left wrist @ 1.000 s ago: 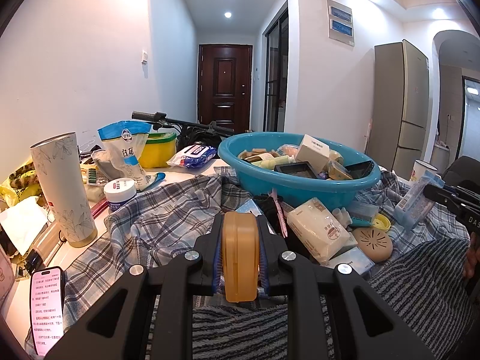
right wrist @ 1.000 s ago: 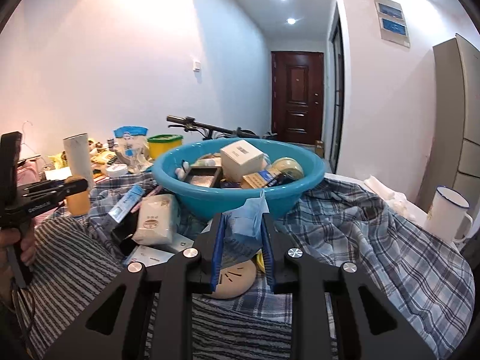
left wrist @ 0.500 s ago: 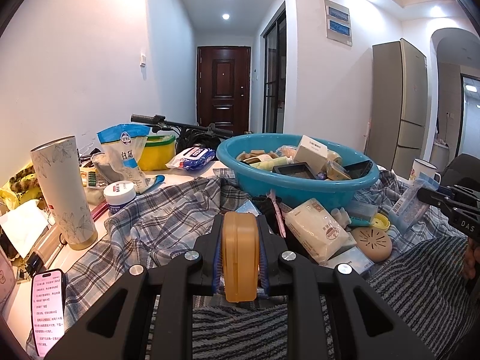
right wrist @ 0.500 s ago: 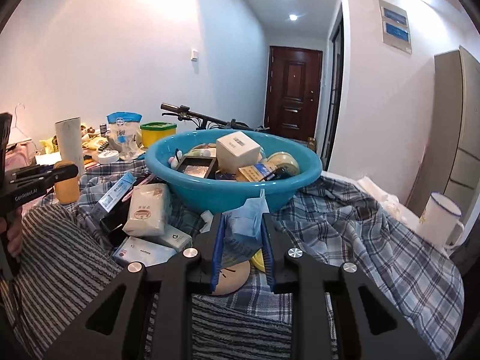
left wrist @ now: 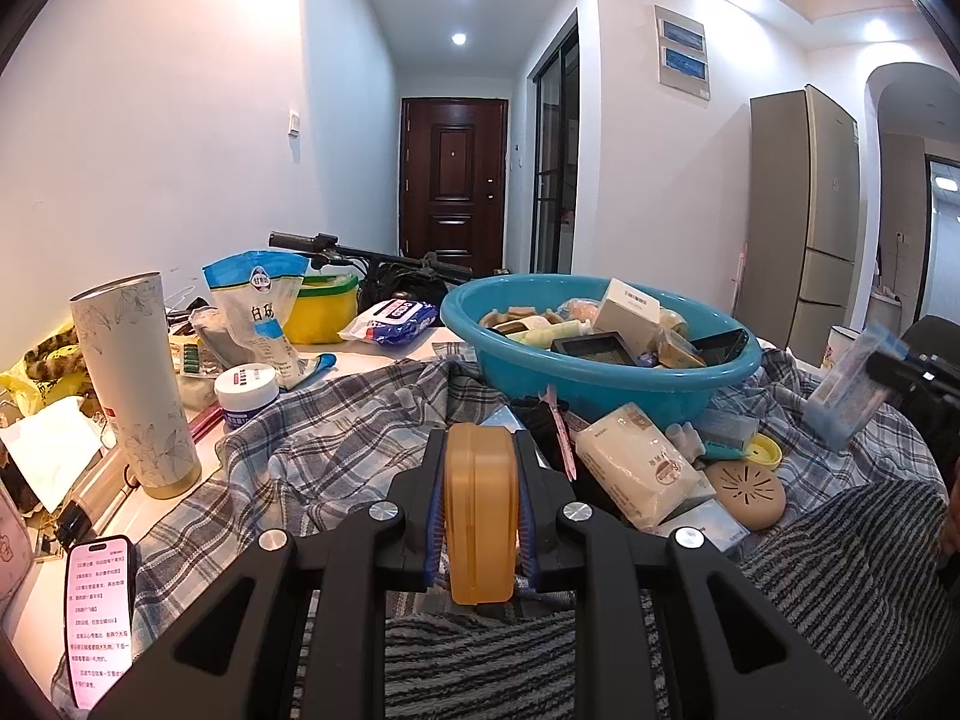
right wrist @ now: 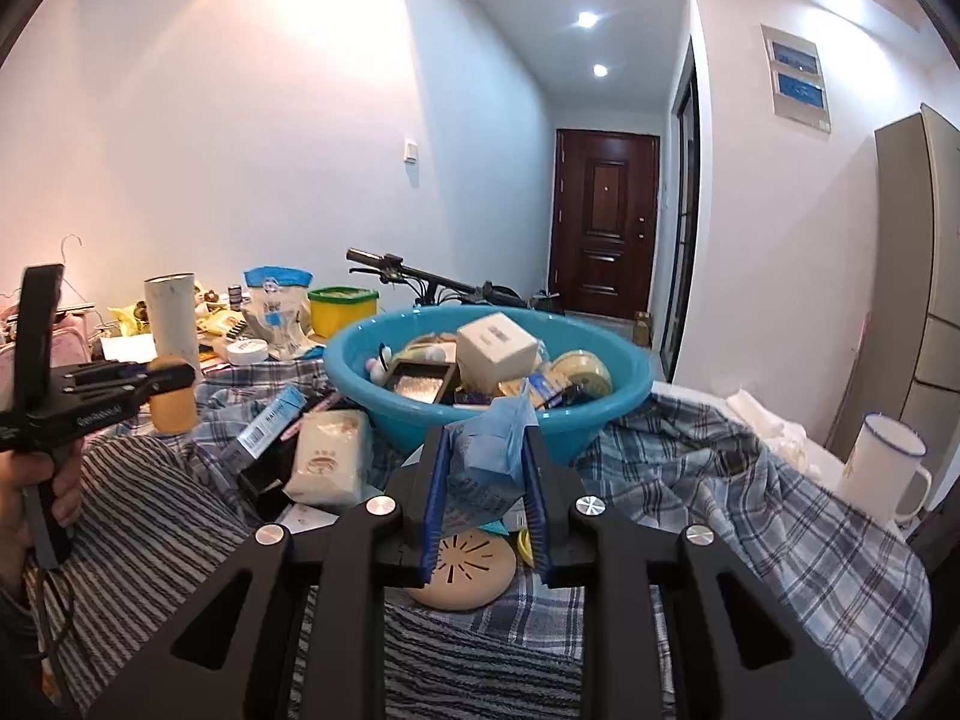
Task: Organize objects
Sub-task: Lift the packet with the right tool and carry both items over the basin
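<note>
We hold both tools out over the cluttered counter (left wrist: 198,468), each pointing slightly downward toward the teal basin (left wrist: 600,369). Our left gripper (left wrist: 480,516) is clamped on an amber plastic case (left wrist: 480,510), which stands on edge between the blue pads, its top and bottom ends sticking out past the fingers. In the right wrist view the same case (right wrist: 173,399) shows at the far left, held above a grey striped cloth (right wrist: 150,516), with our left hand (right wrist: 45,480) wrapped around the tool's grip.

Our right gripper (right wrist: 483,492) is closed on a blue packet (right wrist: 486,456), which rises crumpled from between the pads just in front of the basin's near wall (right wrist: 576,420). From the left wrist view that packet (left wrist: 852,384) hangs at the right edge, tilted, over the plaid cloth (left wrist: 336,456).

The basin sits on the plaid cloth, filled with a white box (right wrist: 497,347), a dark tray (right wrist: 420,383) and other small things. Before it lie a white pouch (left wrist: 639,468) and a tan round disc (left wrist: 747,489). A tall floral tumbler (left wrist: 135,384) stands upright at the left.
</note>
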The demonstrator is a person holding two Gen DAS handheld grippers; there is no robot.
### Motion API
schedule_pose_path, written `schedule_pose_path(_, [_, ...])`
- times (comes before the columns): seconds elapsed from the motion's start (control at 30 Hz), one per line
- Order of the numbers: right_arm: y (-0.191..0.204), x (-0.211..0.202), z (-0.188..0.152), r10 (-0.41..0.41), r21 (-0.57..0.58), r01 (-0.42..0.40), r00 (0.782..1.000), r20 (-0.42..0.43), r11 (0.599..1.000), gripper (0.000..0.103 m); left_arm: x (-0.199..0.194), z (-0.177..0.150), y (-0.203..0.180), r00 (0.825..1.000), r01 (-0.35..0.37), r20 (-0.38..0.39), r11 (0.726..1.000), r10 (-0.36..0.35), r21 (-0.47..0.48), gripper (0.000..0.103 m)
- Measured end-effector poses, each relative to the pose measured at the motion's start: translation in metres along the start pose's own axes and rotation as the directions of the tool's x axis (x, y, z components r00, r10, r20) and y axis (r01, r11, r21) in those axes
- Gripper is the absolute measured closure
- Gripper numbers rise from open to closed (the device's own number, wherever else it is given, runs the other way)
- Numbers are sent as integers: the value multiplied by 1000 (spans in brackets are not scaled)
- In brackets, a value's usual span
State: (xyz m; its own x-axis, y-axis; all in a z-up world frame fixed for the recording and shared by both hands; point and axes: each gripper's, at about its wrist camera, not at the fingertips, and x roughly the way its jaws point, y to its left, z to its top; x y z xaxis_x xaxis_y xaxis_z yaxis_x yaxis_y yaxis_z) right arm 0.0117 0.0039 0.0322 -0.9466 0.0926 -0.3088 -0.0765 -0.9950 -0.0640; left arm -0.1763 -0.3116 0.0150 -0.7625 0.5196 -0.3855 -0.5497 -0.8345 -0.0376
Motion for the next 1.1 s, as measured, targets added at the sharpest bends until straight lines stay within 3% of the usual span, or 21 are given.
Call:
schedule_pose_path(0.17, [-4, -12, 24, 24, -8, -24, 1000, 13, 1000, 81, -1, 0, 0, 1000, 2, 6, 1000, -2, -3, 82])
schedule_pose_path(0.47, [-9, -13, 104, 60, 1, -61, 989, 134, 998, 81, -3, 0, 3, 1000, 4, 18, 1000, -3, -18, 82])
schedule_pose_path(0.63, [-7, -4, 143, 17, 39, -29, 953, 301, 999, 81, -3, 0, 3, 1000, 3, 16, 1000, -3, -9, 82])
schedule_pose_path(0.73, [-6, 10, 145, -13, 53, -8, 926, 377, 999, 81, -2, 0, 3, 1000, 5, 8, 1000, -4, -11, 82])
schedule_pose_path(0.87, [-5, 53, 125, 1, 49, -17, 946, 324, 999, 81, 1, 0, 2, 1000, 4, -1, 1000, -4, -11, 82])
schedule_pose_path(0.97, [-11, 84, 100, 44, 80, -69, 961, 275, 994, 81, 5, 0, 0, 1000, 5, -20, 1000, -5, -3, 82])
schedule_pose_path(1.1, [-12, 114, 78, 66, 98, -81, 987, 144, 992, 81, 8, -1, -1, 999, 20, -36, 1000, -20, -1, 82])
